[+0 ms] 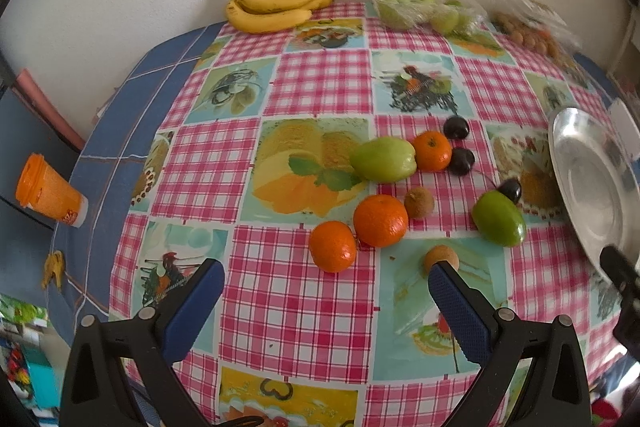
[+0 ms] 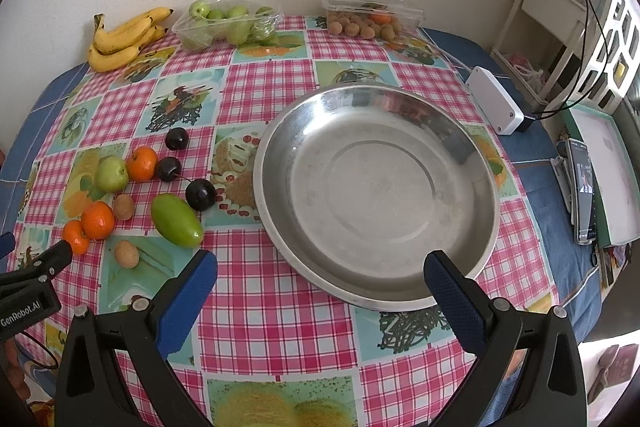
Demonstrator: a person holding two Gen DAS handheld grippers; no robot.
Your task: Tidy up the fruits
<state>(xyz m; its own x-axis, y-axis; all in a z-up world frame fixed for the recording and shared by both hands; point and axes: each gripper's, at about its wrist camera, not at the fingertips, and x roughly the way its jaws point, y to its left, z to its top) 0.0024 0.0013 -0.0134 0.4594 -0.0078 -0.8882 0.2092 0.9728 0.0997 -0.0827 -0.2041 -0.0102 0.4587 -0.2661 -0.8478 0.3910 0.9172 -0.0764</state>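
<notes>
While both grippers hover over the checked tablecloth (image 2: 280,311) with fingers spread wide and nothing between them, the left gripper (image 1: 326,303) faces the loose fruit: mandarins (image 1: 380,220), green fruits (image 1: 383,159), dark plums (image 1: 456,127), small brown fruits (image 1: 419,202). Beside them, the steel dish (image 2: 376,187) lies bare under the right gripper (image 2: 320,291).

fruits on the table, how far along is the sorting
Nothing looks done yet: the metal bowl is empty. Nothing is in hand either; the left gripper and right gripper are both open and hold nothing. All the loose fruit is left on the cloth beside the bowl: three oranges, two green fruits, three dark plums and two small brown fruits.
</notes>
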